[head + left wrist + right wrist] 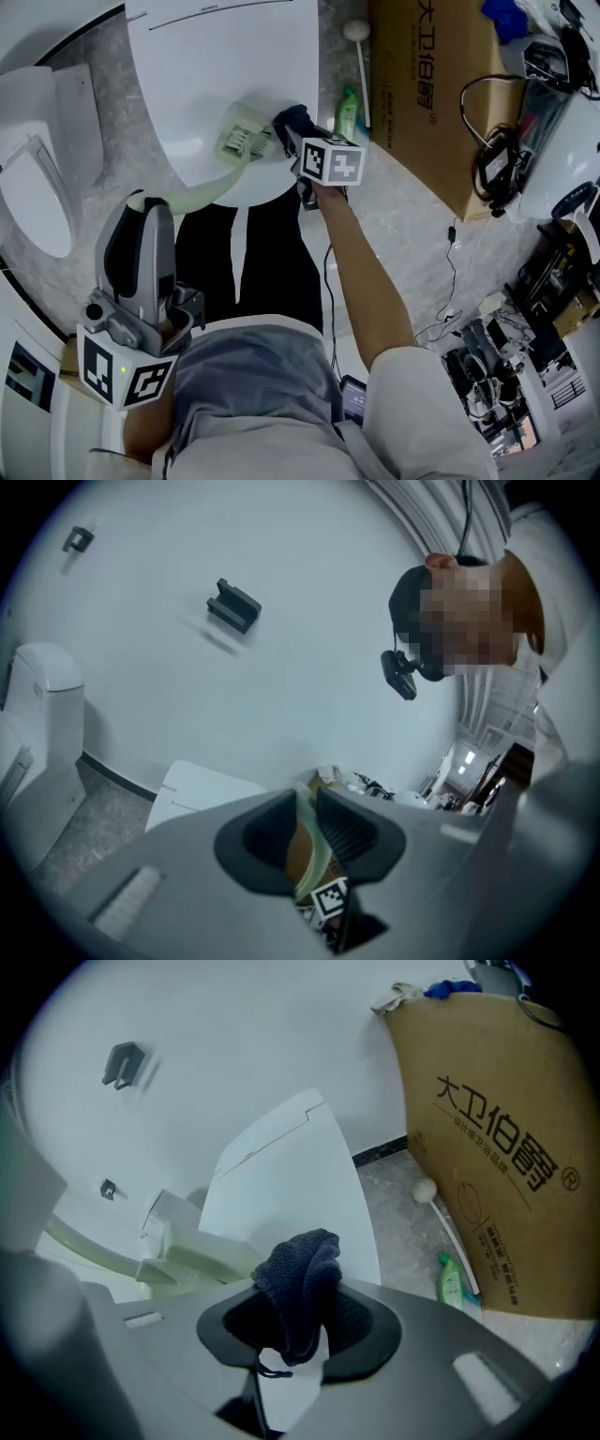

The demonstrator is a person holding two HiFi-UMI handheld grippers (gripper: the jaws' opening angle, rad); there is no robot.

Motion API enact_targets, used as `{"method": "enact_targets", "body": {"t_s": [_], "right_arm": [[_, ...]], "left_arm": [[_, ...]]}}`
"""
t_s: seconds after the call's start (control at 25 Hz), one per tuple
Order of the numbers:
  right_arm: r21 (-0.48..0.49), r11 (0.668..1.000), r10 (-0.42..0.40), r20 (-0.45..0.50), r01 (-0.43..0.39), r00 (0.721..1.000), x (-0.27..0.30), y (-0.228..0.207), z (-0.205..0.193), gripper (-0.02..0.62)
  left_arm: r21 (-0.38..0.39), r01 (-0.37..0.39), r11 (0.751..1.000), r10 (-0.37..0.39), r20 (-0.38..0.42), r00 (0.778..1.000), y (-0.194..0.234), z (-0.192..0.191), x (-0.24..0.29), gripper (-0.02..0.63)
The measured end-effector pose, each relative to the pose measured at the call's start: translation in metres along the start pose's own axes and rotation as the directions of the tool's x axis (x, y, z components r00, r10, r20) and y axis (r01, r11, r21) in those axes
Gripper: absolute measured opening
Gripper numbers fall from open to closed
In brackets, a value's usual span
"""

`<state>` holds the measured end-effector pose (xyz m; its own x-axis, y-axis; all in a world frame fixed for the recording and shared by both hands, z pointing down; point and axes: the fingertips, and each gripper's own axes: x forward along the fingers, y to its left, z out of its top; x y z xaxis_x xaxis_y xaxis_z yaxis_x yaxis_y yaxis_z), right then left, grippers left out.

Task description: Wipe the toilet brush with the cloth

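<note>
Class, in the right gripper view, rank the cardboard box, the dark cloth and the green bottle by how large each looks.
1. cardboard box
2. dark cloth, which looks larger because it is nearest the camera
3. green bottle, clearly the smallest

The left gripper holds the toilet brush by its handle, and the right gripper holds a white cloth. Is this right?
The cloth in the right gripper is dark blue, not white, as the right gripper view shows. The left gripper does hold the toilet brush handle.
</note>
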<state>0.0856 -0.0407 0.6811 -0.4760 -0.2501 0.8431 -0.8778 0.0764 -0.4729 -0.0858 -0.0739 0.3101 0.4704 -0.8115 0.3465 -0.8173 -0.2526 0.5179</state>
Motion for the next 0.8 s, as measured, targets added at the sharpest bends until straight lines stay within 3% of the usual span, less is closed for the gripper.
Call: {"method": "enact_targets", "body": {"t_s": [0.8], "right_arm": [[0.066,0.996,-0.061,0.026,0.060,0.998,-0.009,0.008,-0.046,0.117]], "left_arm": [[-0.004,-0.004,1.000,0.004,0.020,1.000,-0.002,0.001,0.001,0.000]]}}
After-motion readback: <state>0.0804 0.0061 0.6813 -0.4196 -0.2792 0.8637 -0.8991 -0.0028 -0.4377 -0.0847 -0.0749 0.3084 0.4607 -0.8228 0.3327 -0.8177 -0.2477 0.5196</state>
